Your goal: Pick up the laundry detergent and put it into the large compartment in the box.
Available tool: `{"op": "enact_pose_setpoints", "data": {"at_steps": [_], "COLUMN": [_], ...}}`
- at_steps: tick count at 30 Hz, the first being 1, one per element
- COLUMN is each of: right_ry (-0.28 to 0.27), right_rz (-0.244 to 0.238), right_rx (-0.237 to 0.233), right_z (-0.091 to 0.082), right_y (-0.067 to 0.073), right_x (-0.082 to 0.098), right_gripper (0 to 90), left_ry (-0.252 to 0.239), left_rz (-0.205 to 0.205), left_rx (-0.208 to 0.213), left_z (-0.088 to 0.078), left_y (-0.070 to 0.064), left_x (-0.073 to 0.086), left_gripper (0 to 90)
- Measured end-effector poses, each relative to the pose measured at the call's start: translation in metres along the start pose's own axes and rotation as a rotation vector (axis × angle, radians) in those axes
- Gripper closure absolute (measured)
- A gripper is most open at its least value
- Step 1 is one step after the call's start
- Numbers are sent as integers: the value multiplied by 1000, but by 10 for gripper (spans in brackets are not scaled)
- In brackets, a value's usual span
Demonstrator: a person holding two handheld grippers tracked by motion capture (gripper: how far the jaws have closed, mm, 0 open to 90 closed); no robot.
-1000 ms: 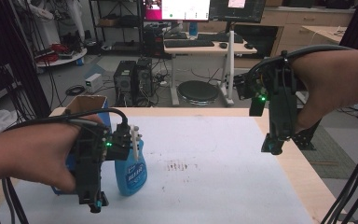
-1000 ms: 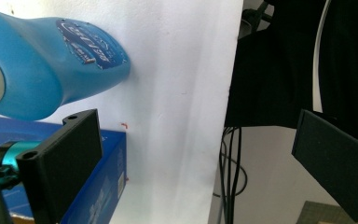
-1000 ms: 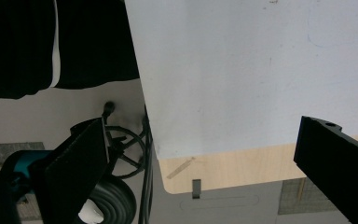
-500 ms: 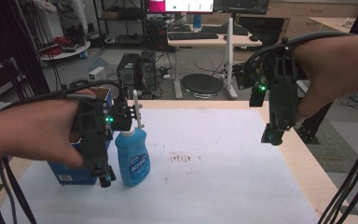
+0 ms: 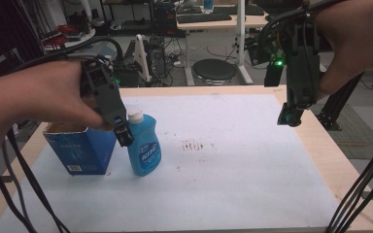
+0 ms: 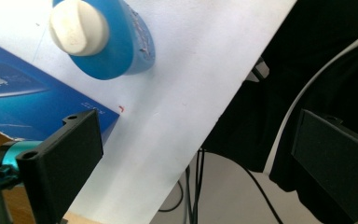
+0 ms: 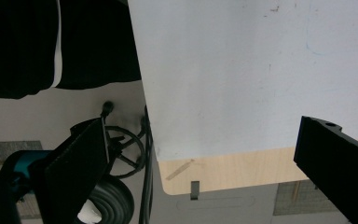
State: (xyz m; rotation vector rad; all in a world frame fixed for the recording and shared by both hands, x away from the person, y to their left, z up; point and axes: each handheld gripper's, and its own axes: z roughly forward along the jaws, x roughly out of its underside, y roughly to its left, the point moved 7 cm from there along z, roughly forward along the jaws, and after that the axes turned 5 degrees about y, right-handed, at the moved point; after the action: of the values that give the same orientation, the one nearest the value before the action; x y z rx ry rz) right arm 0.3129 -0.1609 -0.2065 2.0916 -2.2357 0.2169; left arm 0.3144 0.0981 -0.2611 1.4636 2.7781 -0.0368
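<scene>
Left gripper (image 5: 122,136), jaws wide apart and empty, at centre left over bottle (image 5: 144,143) beside box (image 5: 80,150). Right gripper (image 5: 289,117), jaws apart, empty, upper right above table (image 5: 252,194).

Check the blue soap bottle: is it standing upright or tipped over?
Upright. The blue soap bottle stands on its base on the white table cover, white cap topmost, beside the blue box.
</scene>
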Motion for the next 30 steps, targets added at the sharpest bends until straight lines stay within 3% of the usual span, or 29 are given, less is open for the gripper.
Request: {"op": "enact_pose_setpoints", "data": {"at_steps": [3, 7, 11, 16, 20, 30], "right_ry": [3, 2, 1, 3, 4, 0], "right_rz": [2, -1, 3, 2, 2, 3], "right_rx": [-1, 1, 0, 1, -3, 0], "right_z": [-1, -2, -1, -1, 1, 1], "right_y": [1, 1, 1, 0, 0, -1], "right_x": [1, 0, 1, 0, -1, 0], "right_gripper": [20, 20, 20, 20, 20, 20], "left_ry": [5, -27, -25, -30, -34, -21], "left_rz": [-32, -54, -80, -136, -174, -204], "left_rx": [-1, 42, 57, 27, 33, 41], "left_z": [0, -1, 3, 9, 13, 31], "left_y": [5, 13, 20, 30, 35, 39], "left_x": [-2, -8, -13, -20, -26, -39], "left_gripper": [17, 17, 17, 17, 17, 17]}}
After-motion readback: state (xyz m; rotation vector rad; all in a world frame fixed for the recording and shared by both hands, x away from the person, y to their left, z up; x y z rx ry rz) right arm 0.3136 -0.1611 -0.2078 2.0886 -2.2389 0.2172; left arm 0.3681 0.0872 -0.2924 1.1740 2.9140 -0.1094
